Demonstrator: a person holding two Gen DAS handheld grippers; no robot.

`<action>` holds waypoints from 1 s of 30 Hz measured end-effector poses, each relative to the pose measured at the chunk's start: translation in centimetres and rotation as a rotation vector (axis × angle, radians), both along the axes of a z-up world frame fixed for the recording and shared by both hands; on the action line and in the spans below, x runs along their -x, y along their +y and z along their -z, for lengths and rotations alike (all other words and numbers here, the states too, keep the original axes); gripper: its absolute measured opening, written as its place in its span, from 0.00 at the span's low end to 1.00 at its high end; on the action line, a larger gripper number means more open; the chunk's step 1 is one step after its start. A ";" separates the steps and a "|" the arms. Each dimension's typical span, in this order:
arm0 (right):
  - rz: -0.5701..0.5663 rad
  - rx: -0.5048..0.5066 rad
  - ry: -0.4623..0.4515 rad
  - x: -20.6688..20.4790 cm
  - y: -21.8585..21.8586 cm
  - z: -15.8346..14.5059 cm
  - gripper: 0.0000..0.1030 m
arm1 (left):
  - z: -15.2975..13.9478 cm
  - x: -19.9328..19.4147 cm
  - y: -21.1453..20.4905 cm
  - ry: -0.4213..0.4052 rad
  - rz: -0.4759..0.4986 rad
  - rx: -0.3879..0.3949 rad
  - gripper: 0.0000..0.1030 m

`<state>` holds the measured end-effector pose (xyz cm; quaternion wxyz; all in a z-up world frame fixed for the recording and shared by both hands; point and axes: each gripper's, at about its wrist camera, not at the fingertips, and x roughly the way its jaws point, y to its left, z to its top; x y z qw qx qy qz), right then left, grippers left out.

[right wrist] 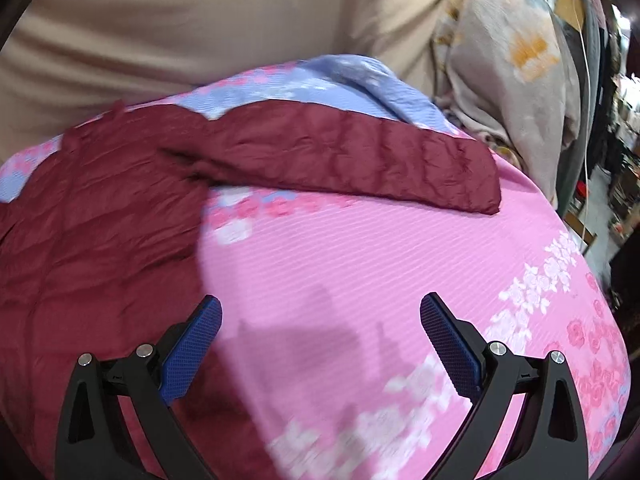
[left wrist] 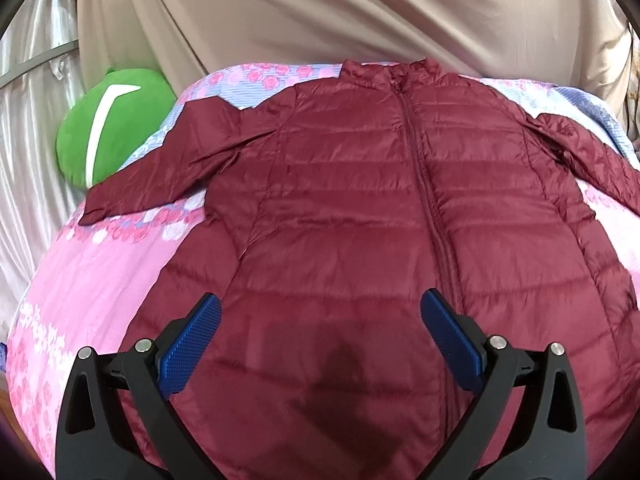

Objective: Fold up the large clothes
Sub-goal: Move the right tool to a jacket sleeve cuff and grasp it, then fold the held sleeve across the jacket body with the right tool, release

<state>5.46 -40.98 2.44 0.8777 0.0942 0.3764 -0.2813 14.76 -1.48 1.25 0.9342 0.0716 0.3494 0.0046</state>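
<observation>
Pink floral bedspread [left wrist: 100,272] covering the bed. Maroon quilted jacket [left wrist: 360,200] lies flat on it, zipped, sleeves spread outward. Green cushion [left wrist: 108,128] beside the left sleeve. Left gripper [left wrist: 320,320] spread above the jacket's hem; right gripper [right wrist: 320,320] spread over bare bedspread.

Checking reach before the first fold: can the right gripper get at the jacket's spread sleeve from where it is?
Probably yes. The right gripper is open above bare bedspread, and the sleeve lies flat ahead with nothing on it or between.
</observation>
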 end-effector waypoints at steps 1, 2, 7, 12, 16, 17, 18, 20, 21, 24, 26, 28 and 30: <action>0.011 -0.005 0.006 -0.6 -1.1 0.2 0.95 | 0.0 -0.4 -0.2 0.013 0.016 0.012 0.95; 0.017 -0.010 0.005 -1.0 -1.9 0.3 0.95 | 0.0 -0.8 -0.4 0.026 0.031 0.020 0.95; 0.071 -0.109 -0.013 -3.3 -8.0 1.5 0.95 | 0.2 -1.8 -1.3 0.046 0.057 0.019 0.95; 0.146 -0.224 -0.040 -5.0 -13.7 3.0 0.90 | 0.7 -2.4 -1.9 0.054 0.071 0.005 0.95; 0.209 -0.279 -0.071 -5.9 -17.8 3.9 0.86 | 1.1 -3.0 -2.4 0.061 0.077 -0.023 0.95; 0.233 -0.305 -0.084 -6.1 -19.2 4.2 0.82 | 1.2 -3.1 -2.5 0.062 0.075 -0.028 0.95; 0.246 -0.323 -0.088 -6.2 -20.0 4.5 0.76 | 1.3 -3.4 -2.6 0.066 0.068 -0.033 0.95; 0.281 -0.394 -0.110 -6.4 -22.0 5.2 0.68 | 1.3 -3.9 -2.6 0.074 0.060 -0.033 0.95; 0.296 -0.411 -0.131 -6.4 -22.7 5.3 0.62 | 1.3 -4.0 -2.6 0.075 0.056 -0.033 0.95; 0.316 -0.405 -0.127 -7.2 -23.7 5.0 0.26 | 1.3 -4.4 -2.6 0.071 0.045 -0.043 0.95; 0.301 -0.410 -0.146 -7.9 -23.7 4.3 0.08 | 1.4 -4.6 -2.7 0.069 0.042 -0.049 0.95; 0.285 -0.382 -0.168 -9.0 -23.1 2.9 0.07 | 1.5 -4.8 -2.7 0.073 0.041 -0.053 0.95; 0.243 -0.310 -0.204 -10.6 -21.3 0.2 0.06 | 1.7 -4.9 -2.7 0.076 0.041 -0.055 0.95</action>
